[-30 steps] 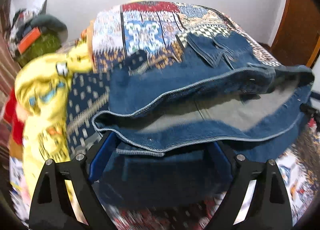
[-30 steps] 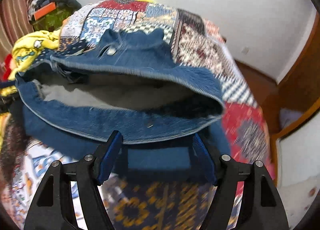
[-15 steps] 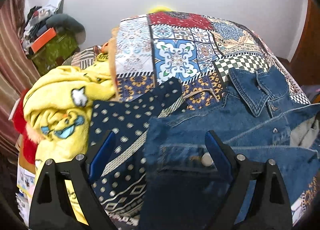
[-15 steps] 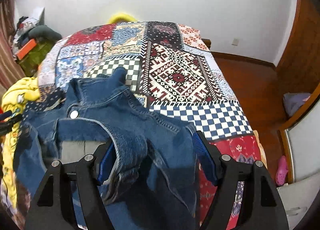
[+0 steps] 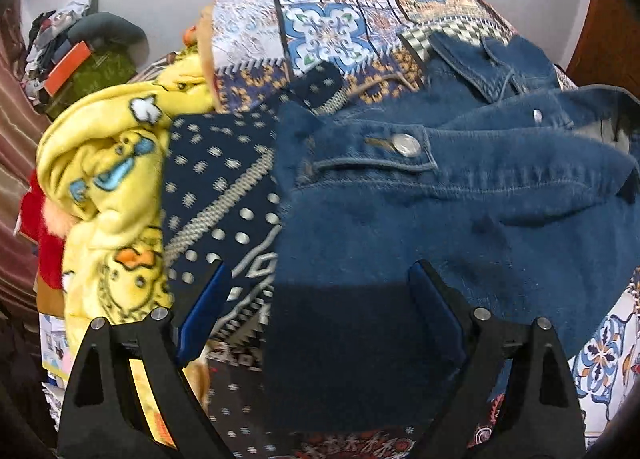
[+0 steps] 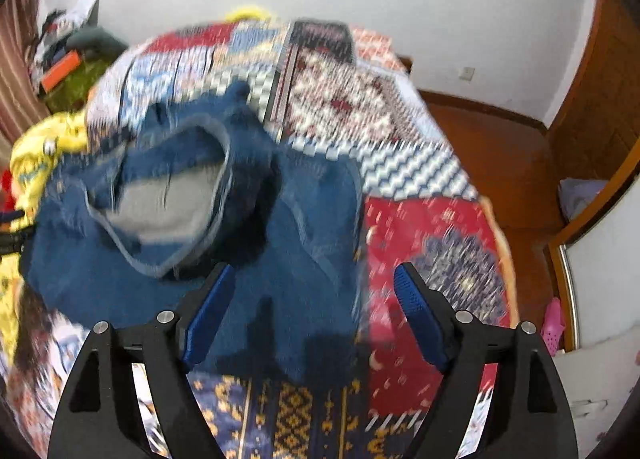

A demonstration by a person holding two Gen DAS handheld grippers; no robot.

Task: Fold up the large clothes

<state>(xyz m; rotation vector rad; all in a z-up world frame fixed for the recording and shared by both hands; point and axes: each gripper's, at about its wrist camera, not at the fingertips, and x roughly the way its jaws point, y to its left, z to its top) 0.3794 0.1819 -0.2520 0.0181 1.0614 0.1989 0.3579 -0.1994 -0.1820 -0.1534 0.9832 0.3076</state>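
A blue denim jacket (image 5: 460, 219) lies crumpled on the patchwork bedspread (image 5: 332, 27), its buttoned cuff and collar facing up. It also shows in the right wrist view (image 6: 280, 239), blurred, with its grey lining exposed. My left gripper (image 5: 320, 299) is open just above the jacket's near edge, fingers apart with denim between and below them. My right gripper (image 6: 310, 307) is open above the jacket's near right part, holding nothing.
A navy patterned cloth (image 5: 224, 195) and a yellow cartoon blanket (image 5: 108, 187) lie left of the jacket. A clutter pile (image 5: 80, 63) stands at the far left by the wall. Wooden floor (image 6: 500, 147) and a wooden door (image 6: 592, 107) are to the right of the bed.
Both grippers let go of the jacket's hem and it dropped onto the bed. The left gripper has moved closer over the denim; the right view is in fast motion.
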